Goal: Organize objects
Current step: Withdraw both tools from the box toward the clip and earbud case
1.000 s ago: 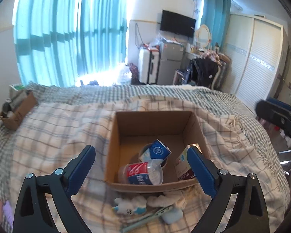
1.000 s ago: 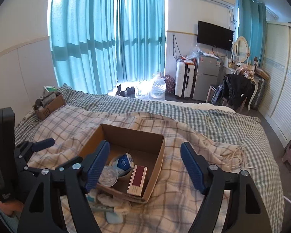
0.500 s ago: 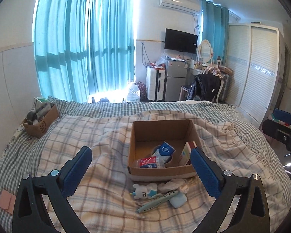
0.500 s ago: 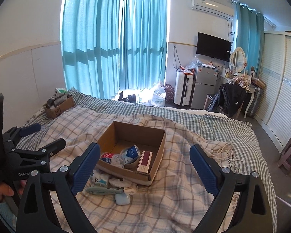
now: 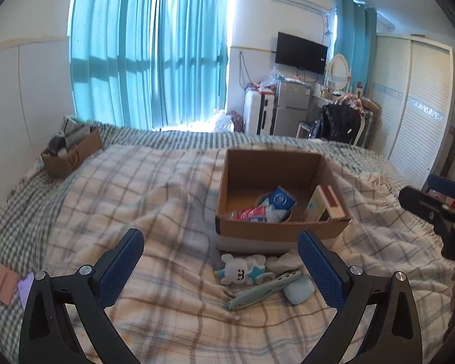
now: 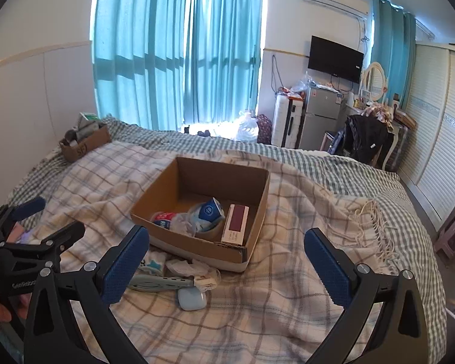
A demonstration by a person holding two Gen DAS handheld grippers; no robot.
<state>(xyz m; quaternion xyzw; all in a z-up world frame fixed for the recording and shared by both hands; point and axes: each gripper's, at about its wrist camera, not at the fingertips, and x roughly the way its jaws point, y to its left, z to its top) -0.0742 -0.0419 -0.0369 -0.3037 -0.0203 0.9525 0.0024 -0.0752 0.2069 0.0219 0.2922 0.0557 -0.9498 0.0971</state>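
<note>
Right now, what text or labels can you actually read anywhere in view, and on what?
"GenRobo", cut off: on the black left claw body, right wrist view.
"SF", roughly: on the small brown cardboard box by the wall.
Blue-and-white carton, red-labelled plastic bottle, maroon-and-white rectangular box: print too blurred.

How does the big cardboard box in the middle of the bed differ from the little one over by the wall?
The big cardboard box sits mid-bed on the plaid blanket; the little box sits at the bed's far corner. The big one is part-filled, with bare floor showing; the little one is crammed above its rim. Both are open-topped brown cardboard.
</note>
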